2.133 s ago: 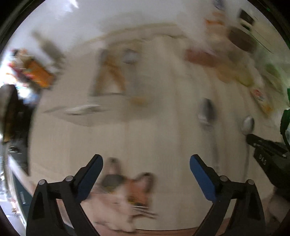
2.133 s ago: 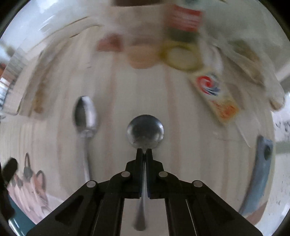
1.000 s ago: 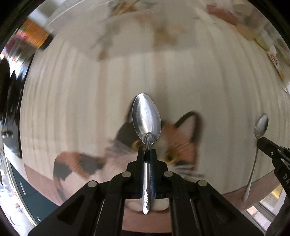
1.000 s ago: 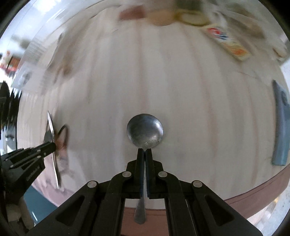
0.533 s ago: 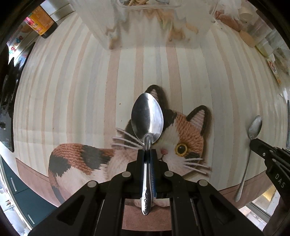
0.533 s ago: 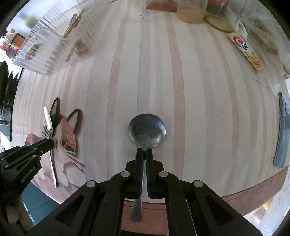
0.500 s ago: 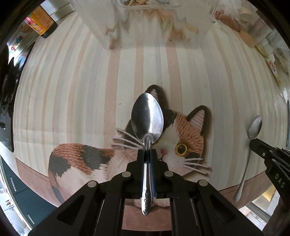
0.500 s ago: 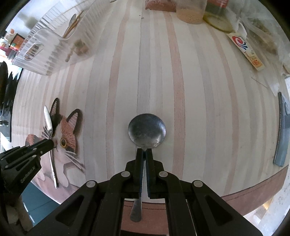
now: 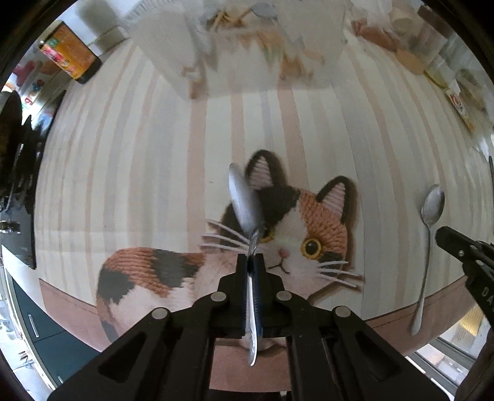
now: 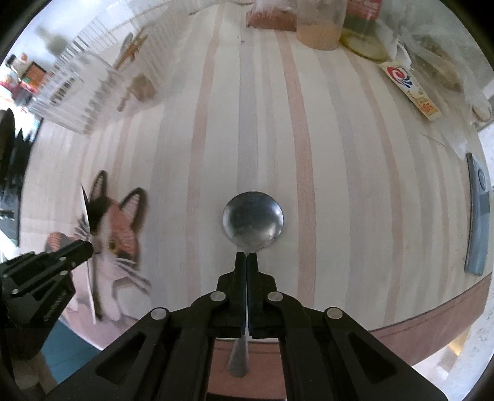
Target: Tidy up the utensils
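My left gripper (image 9: 250, 257) is shut on the neck of a steel spoon (image 9: 244, 199), held above the striped tablecloth over a cat picture (image 9: 296, 228); its bowl is turned edge-on and tilted left. My right gripper (image 10: 247, 256) is shut on a second steel spoon (image 10: 252, 220), bowl facing up above the cloth. That spoon also shows at the right of the left wrist view (image 9: 430, 212). The left gripper shows at the left of the right wrist view (image 10: 77, 250). A clear plastic utensil basket (image 9: 247, 46) with several utensils stands at the far side, also in the right wrist view (image 10: 92, 89).
An orange carton (image 9: 69, 58) stands far left. Jars (image 10: 321, 24) and a sachet (image 10: 410, 89) sit at the far right. A grey flat object (image 10: 478, 212) lies near the right edge. The table's front edge (image 9: 401, 314) is close below both grippers.
The left gripper's spoon has rolled, so its bowl now shows edge-on and tilted left. The basket appears nearer in both views. Both grippers stay shut on their spoons.
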### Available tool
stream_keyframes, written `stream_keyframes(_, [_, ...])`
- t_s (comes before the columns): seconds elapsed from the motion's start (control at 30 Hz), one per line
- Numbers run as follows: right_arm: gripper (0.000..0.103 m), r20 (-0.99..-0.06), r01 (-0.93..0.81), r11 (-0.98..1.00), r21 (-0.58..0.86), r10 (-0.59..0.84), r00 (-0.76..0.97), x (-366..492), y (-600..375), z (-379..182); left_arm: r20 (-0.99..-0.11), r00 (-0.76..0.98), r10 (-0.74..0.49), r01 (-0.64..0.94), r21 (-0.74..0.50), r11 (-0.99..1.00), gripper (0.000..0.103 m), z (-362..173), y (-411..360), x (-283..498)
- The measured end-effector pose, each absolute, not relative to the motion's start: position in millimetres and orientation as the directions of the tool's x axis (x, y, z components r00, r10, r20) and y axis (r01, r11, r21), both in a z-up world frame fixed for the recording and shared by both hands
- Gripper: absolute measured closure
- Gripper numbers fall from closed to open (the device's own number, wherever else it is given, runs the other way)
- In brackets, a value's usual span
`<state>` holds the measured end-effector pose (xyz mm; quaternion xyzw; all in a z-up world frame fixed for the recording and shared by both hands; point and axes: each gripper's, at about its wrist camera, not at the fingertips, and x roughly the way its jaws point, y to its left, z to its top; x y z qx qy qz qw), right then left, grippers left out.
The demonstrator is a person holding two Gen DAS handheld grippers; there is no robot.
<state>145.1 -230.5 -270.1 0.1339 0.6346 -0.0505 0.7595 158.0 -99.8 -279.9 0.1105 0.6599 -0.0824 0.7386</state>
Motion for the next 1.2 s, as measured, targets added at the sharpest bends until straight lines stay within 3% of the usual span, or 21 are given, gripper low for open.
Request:
stream_keyframes(0.23, [0.103, -0.953, 0.306, 0.919, 0.249, 0.177, 0.244, 128.0, -242.8, -254.2, -0.988, 0.156, -0.011, 0.234, 0.026, 0.972, 0.103, -253.2, -77.0, 167.1])
stream_keyframes(0.37, [0.099, -0.931, 0.358, 0.867, 0.346, 0.272, 0.242, 128.3, -261.8, -258.1, -0.985, 0.129, -0.111, 0.153, -0.090, 0.984, 0.099, -251.7, -53.4, 178.8])
stream_keyframes(0.43, [0.078, -0.938, 0.362, 0.871, 0.332, 0.264, 0.225, 131.8, -264.0, -263.0, -0.985, 0.107, -0.134, 0.118, -0.121, 0.986, 0.098, -259.3, -42.0, 182.9])
stream_keyframes(0.47, [0.055, -0.939, 0.359, 0.875, 0.325, 0.256, 0.229, 133.8, -263.8, -265.2, -0.987, 0.091, -0.136, 0.107, -0.126, 0.986, 0.098, -264.9, -36.5, 184.9])
stream_keyframes(0.5, [0.047, -0.940, 0.355, 0.878, 0.321, 0.249, 0.234, 134.9, -263.4, -266.8, -0.988, 0.078, -0.132, 0.096, -0.124, 0.988, 0.098, -270.8, -31.8, 186.7])
stream_keyframes(0.67, [0.046, -0.957, 0.326, 0.914, 0.239, 0.165, 0.239, 149.7, -253.8, -279.5, -0.988, 0.053, -0.146, 0.078, -0.142, 0.987, 0.098, -287.9, -25.8, 185.7])
stream_keyframes(0.73, [0.050, -0.965, 0.298, 0.939, 0.169, 0.096, 0.246, 155.3, -243.2, -280.3, -0.988, 0.045, -0.151, 0.089, -0.146, 0.985, 0.097, -292.7, -28.8, 186.3])
stream_keyframes(0.8, [0.081, -0.971, 0.284, 0.954, 0.092, 0.022, 0.239, 159.1, -235.0, -281.2, -0.988, 0.034, -0.154, 0.106, -0.149, 0.983, 0.093, -297.5, -33.6, 188.8])
stream_keyframes(0.83, [0.082, -0.969, 0.282, 0.955, 0.089, 0.017, 0.247, 160.9, -232.9, -282.0, -0.987, 0.043, -0.156, 0.116, -0.150, 0.982, 0.091, -297.8, -39.5, 187.4])
stream_keyframes(0.9, [0.085, -0.968, 0.289, 0.953, 0.086, 0.011, 0.251, 162.0, -233.6, -282.0, -0.985, 0.047, -0.166, 0.140, -0.158, 0.978, 0.075, -297.9, -46.4, 190.1])
stream_keyframes(0.97, [0.087, -0.967, 0.297, 0.950, 0.093, 0.016, 0.253, 163.2, -234.9, -282.2, -0.985, 0.047, -0.164, 0.162, -0.154, 0.975, 0.066, -298.0, -54.1, 191.5])
stream_keyframes(1.2, [0.092, -0.969, 0.318, 0.940, 0.123, 0.044, 0.245, 156.2, -241.6, -282.3, -0.967, 0.027, -0.252, 0.135, -0.246, 0.960, 0.064, -281.5, -58.8, 190.3])
